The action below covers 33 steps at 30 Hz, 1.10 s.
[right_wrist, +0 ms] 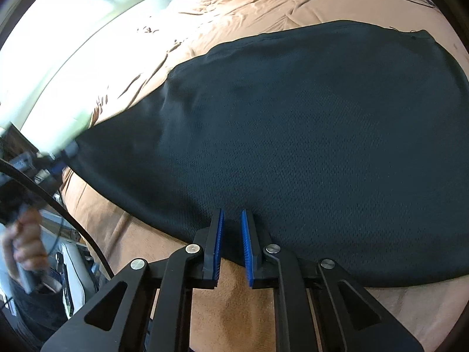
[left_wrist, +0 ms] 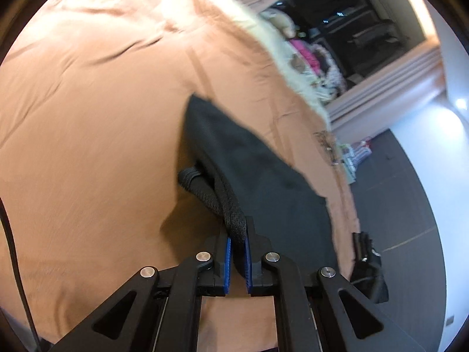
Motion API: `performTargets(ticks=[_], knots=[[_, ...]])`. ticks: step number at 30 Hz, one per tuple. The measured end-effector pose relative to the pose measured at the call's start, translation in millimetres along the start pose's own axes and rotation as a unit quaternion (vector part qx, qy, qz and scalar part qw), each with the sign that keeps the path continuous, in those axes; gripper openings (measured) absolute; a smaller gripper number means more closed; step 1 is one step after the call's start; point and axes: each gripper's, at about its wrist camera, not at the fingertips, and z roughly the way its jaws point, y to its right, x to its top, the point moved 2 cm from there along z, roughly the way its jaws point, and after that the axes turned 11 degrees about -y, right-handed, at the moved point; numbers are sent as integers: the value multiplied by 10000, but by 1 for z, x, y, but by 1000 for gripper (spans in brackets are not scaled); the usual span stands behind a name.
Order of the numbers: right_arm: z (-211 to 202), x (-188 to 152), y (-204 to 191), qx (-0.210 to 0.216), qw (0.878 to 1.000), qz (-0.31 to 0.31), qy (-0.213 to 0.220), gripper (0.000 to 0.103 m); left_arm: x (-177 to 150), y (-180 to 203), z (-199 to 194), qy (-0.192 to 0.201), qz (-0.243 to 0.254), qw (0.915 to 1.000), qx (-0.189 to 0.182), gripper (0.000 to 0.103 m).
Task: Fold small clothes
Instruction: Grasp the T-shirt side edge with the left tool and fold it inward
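One black garment [right_wrist: 293, 146] lies spread on the brown bedcover [right_wrist: 249, 8]. My left gripper [left_wrist: 237, 242] pinches its bunched waistband edge, jaws nearly closed on it. My right gripper [right_wrist: 232, 234] sits at the near hem, jaws slightly apart, gripping nothing. Bare bedcover on all sides; bed edge near my left.

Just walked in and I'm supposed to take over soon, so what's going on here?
A person is folding a black garment on a brown bedspread, holding a tool in each hand. The left tool is shut on the garment's thick rolled edge at one corner, and that edge is raised off the bedspread. The right tool sits at the garment's near edge with its jaws slightly apart and nothing clearly between them. Most of the garment lies spread flat, so no fold is finished yet.
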Motion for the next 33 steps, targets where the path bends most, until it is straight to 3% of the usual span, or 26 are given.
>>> performTargets(ticks=[14, 23, 25, 27, 29, 33], knots=[[-16, -14, 34, 325, 9983, 444, 193, 9, 35, 122, 23, -69, 1114, 9929, -399, 7], [-68, -32, 65, 58, 9955, 637, 699, 10, 26, 192, 56, -406, 1713, 9824, -615, 7], [-82, -38, 72, -5, 9946, 663, 801, 14, 20, 206, 67, -500, 1829, 9796, -665, 7], [-93, -44, 75, -56, 9935, 690, 901, 36, 13, 219, 75, -595, 1954, 9763, -714, 7], [-104, -51, 82, -132, 9917, 748, 1039, 51, 7, 229, 84, -680, 2060, 9734, -735, 7], [-126, -67, 98, -207, 9881, 857, 1264, 51, -9, 250, 107, -951, 2240, 9666, -805, 7]])
